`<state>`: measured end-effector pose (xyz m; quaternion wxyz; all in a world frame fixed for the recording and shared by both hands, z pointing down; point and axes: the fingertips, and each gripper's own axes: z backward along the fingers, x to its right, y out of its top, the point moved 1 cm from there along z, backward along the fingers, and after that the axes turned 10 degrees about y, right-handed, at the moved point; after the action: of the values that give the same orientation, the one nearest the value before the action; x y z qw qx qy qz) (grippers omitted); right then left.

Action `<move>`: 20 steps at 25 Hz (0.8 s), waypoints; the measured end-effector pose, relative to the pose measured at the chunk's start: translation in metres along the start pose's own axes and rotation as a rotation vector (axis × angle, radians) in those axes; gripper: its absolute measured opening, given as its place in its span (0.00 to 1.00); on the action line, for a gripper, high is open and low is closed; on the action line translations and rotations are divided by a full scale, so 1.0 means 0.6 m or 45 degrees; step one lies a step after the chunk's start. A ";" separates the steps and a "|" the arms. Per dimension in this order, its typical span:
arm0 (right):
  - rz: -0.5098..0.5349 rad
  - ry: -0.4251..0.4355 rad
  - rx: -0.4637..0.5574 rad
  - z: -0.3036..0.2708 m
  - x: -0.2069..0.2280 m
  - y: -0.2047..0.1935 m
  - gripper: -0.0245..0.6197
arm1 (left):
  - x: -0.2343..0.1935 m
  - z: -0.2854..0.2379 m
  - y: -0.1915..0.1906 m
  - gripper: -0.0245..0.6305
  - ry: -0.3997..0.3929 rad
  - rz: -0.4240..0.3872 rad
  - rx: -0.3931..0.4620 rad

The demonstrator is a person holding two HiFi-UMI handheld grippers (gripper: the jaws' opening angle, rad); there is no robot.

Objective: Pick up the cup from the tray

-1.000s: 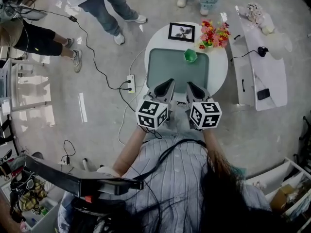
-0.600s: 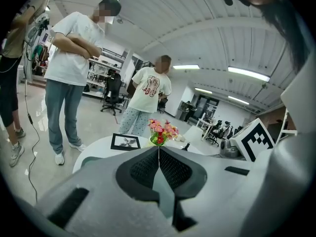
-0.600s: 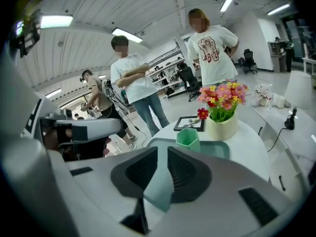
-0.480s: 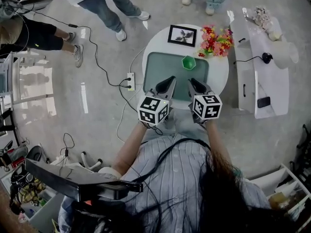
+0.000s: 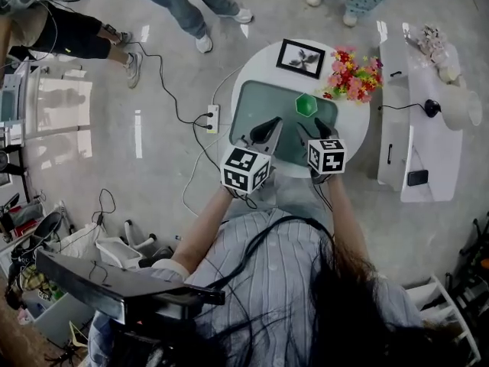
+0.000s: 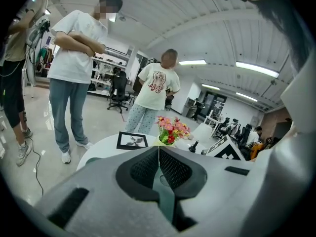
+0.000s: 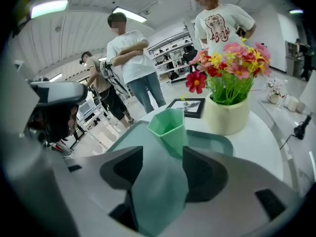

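Note:
A light green faceted cup (image 5: 306, 105) stands upright on the far right part of the grey-green tray (image 5: 256, 109). In the right gripper view the cup (image 7: 168, 129) is just ahead of the gap of my right gripper (image 7: 162, 156). Its jaws have just been opening and now stand open, with no pad touching the cup. From the head view the right gripper (image 5: 315, 129) hangs over the tray just short of the cup. My left gripper (image 5: 273, 124) is beside it over the tray's middle, its pads (image 6: 170, 169) pressed together, shut on nothing.
The tray lies on a round white table (image 5: 260, 71) with a framed picture (image 5: 300, 58) and a vase of flowers (image 5: 353, 75) behind it. Two people stand beyond the table. A power strip (image 5: 213, 118) and cables lie on the floor at the left. A white bench (image 5: 428, 113) is at the right.
Both grippers have moved forward from the tray's near edge to over the tray. The right one has sunk toward the cup and its jaws have spread apart.

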<state>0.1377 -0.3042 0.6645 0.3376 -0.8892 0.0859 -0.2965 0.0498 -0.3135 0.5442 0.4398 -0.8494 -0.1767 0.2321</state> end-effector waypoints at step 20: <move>0.142 -0.088 -0.146 -0.085 0.049 -0.001 0.47 | -0.041 -0.018 0.000 0.06 0.071 0.026 -0.047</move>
<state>0.1320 -0.3422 0.7091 0.3048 -0.9107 0.1405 -0.2409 0.0354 -0.3331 0.5556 0.4263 -0.8653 -0.1602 0.2095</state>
